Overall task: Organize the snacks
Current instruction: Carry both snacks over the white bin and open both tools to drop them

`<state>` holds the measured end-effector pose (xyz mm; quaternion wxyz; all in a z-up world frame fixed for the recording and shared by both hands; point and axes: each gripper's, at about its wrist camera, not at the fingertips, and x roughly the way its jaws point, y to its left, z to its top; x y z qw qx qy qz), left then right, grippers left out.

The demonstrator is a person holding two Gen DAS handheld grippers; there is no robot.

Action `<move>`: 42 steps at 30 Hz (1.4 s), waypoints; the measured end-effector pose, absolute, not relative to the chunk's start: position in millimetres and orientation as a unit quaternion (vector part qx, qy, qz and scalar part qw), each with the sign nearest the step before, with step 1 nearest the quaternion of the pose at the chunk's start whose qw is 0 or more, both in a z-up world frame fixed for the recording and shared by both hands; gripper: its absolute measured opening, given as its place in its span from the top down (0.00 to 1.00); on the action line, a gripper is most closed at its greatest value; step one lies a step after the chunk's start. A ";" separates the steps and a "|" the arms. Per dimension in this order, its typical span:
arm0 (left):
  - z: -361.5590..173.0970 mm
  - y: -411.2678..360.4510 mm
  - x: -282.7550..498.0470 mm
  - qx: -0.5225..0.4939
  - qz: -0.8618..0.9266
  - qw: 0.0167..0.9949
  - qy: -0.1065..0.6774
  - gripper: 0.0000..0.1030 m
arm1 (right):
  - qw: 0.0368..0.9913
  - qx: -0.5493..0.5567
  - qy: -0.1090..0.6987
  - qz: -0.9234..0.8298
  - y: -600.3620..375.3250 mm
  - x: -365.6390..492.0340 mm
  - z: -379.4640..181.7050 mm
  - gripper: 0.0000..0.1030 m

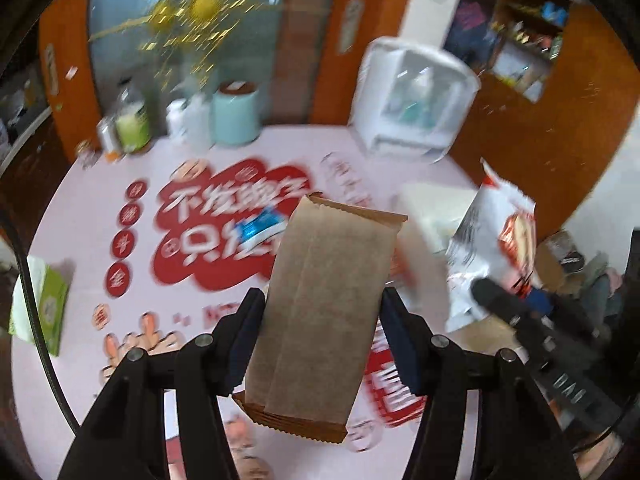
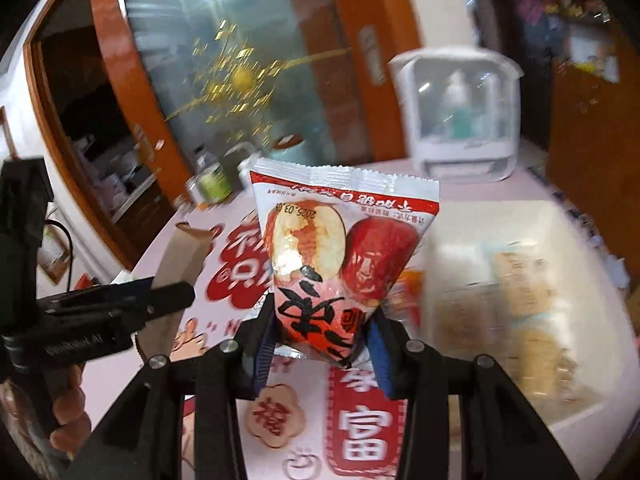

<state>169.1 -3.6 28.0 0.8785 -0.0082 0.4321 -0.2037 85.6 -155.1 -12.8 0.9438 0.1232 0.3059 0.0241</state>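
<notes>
A tissue box (image 1: pixel 40 304) lies at the far left of the pink surface (image 1: pixel 80 216), with bottles (image 1: pixel 130 124) and a pale green canister (image 1: pixel 235 114) lined up along the back edge. Near the middle a small blue packet (image 1: pixel 262 230) rests on the red print. The left gripper (image 1: pixel 320 336) has its jaws closed on the sides of a brown paper packet (image 1: pixel 324 304), which is held clear above the surface — its crimped top points away from the camera. Behind it to the right stands a white cabinet (image 1: pixel 416 100) with a clear front. Further right, the right gripper (image 2: pixel 322 340) pinches the lower end of a red-and-white date pouch (image 2: pixel 344 248) with narrow jaws, also lifted off the surface; the pouch blocks much of the view ahead. To its right sits a white tray (image 2: pixel 576 412) with blurred tan snack packs (image 2: pixel 520 280) in it — their number is unclear. In the right wrist view a hand (image 2: pixel 68 404) grips the left tool's handle.
</notes>
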 end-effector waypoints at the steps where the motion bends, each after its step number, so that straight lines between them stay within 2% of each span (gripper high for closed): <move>1: 32.5 -14.5 165.2 -0.009 -0.209 0.881 0.424 0.44 | 0.947 0.122 0.298 0.014 -161.4 77.0 -8.4 0.60; 6: 55.3 -73.3 147.7 -0.021 -0.248 0.885 0.394 0.44 | 0.959 0.117 0.252 -0.049 -197.0 40.4 14.4 0.60; 11: 56.5 -131.6 147.1 -0.011 -0.263 0.885 0.383 0.44 | 0.963 0.119 0.215 -0.109 -227.8 15.0 22.9 0.60; 22: 3.7 -218.8 160.5 0.038 -0.234 0.893 0.383 0.44 | 0.940 0.105 0.249 -0.207 -278.2 40.4 -14.6 0.59; 31: -27.1 -234.9 169.0 0.055 -0.205 0.902 0.376 0.44 | 0.925 0.114 0.287 -0.222 -292.0 49.5 -51.0 0.59; 42: -37.6 -234.8 172.1 0.061 -0.194 0.905 0.372 0.44 | 0.918 0.111 0.310 -0.222 -294.1 58.9 -71.4 0.59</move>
